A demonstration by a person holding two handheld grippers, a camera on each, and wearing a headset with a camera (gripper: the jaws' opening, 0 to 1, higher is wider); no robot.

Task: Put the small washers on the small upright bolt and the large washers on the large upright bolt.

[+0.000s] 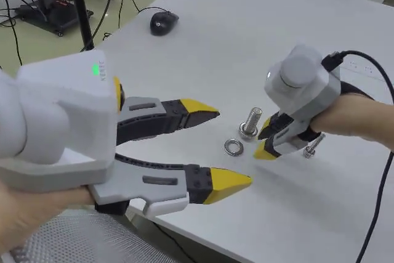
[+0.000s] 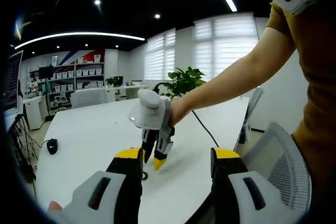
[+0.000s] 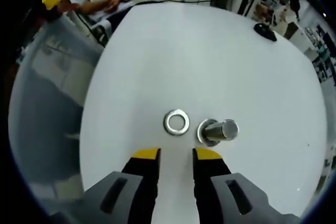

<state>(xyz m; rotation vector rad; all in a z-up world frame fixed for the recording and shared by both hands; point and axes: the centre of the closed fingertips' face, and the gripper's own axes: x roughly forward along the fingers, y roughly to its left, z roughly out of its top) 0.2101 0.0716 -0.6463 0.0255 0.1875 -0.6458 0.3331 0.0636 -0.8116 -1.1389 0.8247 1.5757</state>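
Left gripper [image 1: 234, 146] jaws gape wide; right gripper [image 3: 176, 154] jaws, slightly apart, hover near the loose washer [image 3: 176, 121].

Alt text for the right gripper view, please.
The right gripper's open, empty fingers point at a loose washer lying flat on the white table. Beside it stands the large upright bolt with another washer around its base.
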